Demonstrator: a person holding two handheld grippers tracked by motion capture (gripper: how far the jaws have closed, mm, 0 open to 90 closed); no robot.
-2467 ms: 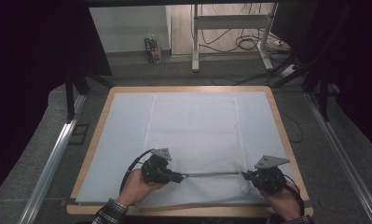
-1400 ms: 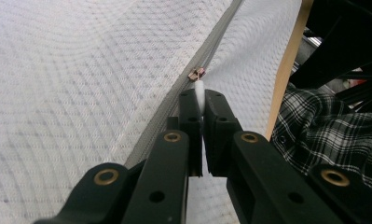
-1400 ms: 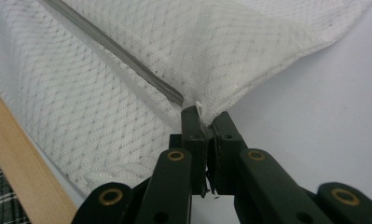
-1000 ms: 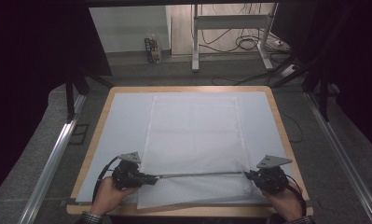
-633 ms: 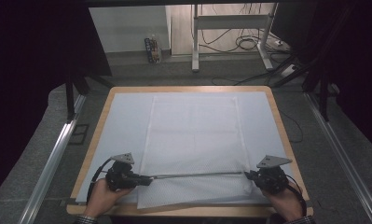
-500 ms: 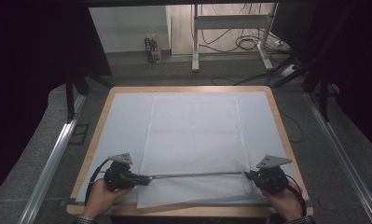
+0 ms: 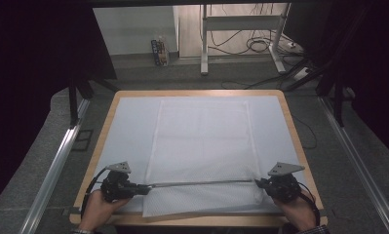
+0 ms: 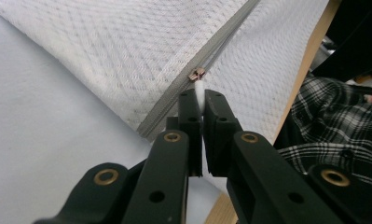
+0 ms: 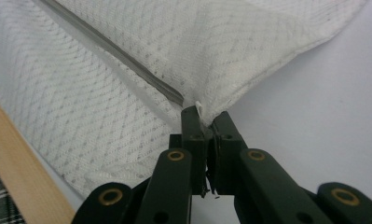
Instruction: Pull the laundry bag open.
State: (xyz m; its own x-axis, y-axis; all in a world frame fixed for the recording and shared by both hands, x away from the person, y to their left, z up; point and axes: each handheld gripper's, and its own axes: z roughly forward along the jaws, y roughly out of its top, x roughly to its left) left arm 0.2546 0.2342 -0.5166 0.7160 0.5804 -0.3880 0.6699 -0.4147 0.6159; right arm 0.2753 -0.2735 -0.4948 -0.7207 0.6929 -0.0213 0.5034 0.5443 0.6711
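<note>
A white mesh zip bag [image 7: 202, 141] lies flat on the table, its grey zipper [image 7: 202, 183] running left to right near the front edge. My left gripper [image 7: 144, 187] is at the zipper's left end. In the left gripper view it [image 8: 200, 95] is shut on a white pull tab just behind the metal slider [image 8: 196, 73]. My right gripper [image 7: 258, 183] is at the bag's right corner. In the right gripper view it [image 9: 203, 116] is shut on the mesh edge where the zipper [image 9: 127, 56] ends. The zipper is stretched straight between the two grippers.
A pale sheet [image 7: 128, 126] covers the table, which has a wooden rim [image 7: 111, 112]. Metal rails [image 7: 55, 165] run along both sides on the floor. A plaid sleeve [image 8: 333, 126] sits close behind the left gripper. Desk legs and cables stand beyond the far edge.
My left gripper has slid left along the zipper with the pull tab in it, and has barely moved over the last half second. The right gripper has stayed in place.
</note>
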